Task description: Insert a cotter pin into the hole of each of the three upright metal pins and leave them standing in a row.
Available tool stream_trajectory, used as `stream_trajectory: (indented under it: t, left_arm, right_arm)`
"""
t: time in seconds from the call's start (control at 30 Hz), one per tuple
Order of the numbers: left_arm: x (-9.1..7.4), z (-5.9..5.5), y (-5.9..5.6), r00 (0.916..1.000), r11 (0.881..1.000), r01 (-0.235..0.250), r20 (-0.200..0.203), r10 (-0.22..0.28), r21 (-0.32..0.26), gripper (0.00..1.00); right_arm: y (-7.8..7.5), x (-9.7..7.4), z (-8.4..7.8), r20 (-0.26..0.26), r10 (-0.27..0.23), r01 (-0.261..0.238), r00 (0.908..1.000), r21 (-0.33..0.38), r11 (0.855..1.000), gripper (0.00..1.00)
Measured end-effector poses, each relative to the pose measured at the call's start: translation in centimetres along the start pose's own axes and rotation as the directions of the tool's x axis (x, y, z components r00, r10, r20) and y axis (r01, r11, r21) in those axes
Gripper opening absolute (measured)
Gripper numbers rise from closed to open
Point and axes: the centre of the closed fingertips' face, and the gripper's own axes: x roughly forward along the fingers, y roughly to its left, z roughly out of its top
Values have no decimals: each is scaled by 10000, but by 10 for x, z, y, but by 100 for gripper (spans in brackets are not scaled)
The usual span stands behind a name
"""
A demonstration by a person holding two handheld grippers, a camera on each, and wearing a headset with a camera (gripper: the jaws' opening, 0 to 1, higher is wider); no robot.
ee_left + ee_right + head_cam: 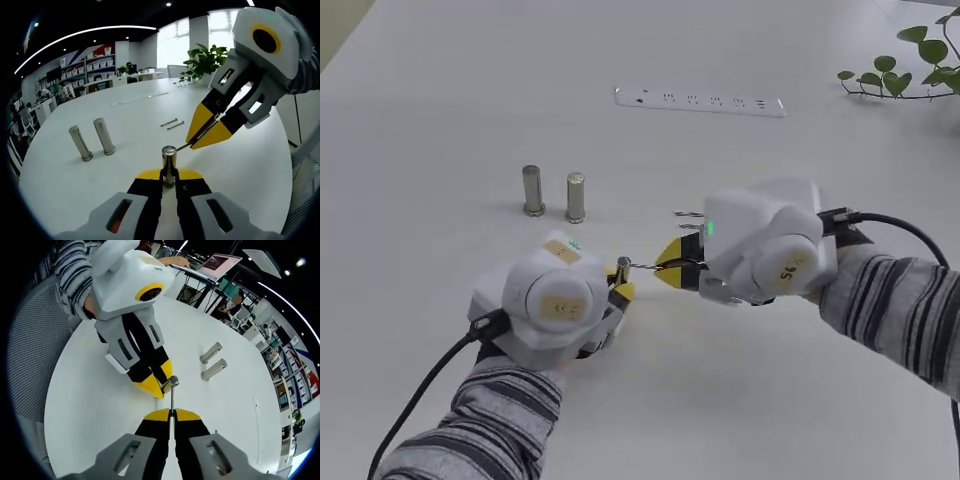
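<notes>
In the head view the left gripper [619, 289] sits at lower left of centre and the right gripper [672, 266] just right of centre, their yellow tips facing each other across a narrow gap over the white table [770, 390]. The left gripper's jaws are clenched around the lower half of a metal pin [169, 162], which stands upright in the lower middle of the left gripper view. The right gripper is clamped on a cotter pin [172, 399], whose thin shaft runs straight up from its closed jaws in the right gripper view. The cotter pin's free end meets the metal pin just under its rounded top; whether it has entered the hole cannot be told. Two other metal pins [532, 190] [576, 197] stand upright side by side, apart from each other, at left of centre in the head view. Two spare cotter pins [688, 214] lie flat above the right gripper. A white power strip [700, 100] lies near the top of the frame, and plant leaves [920, 65] show at upper right.
</notes>
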Motion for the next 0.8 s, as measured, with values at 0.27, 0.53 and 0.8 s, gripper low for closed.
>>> stream_trajectory:
  t: [0.27,0.53,0.8]
  left_arm:
    - [1,-2,1,9999,9999,122,42,-121,-43,5]
    - [2,-3,1,9999,9999,116,126,-116,-53,5]
    - [3,-4,0,9999,10000,59,142,-60,11,5]
  right_arm:
    - [0,2,3,1,26,-26,10000,-174,9998,0]
    - [0,1,5,100,50,-48,9999,-202,9998,0]
    - [-2,5,8,160,59,-55,9999,-247,9997,0]
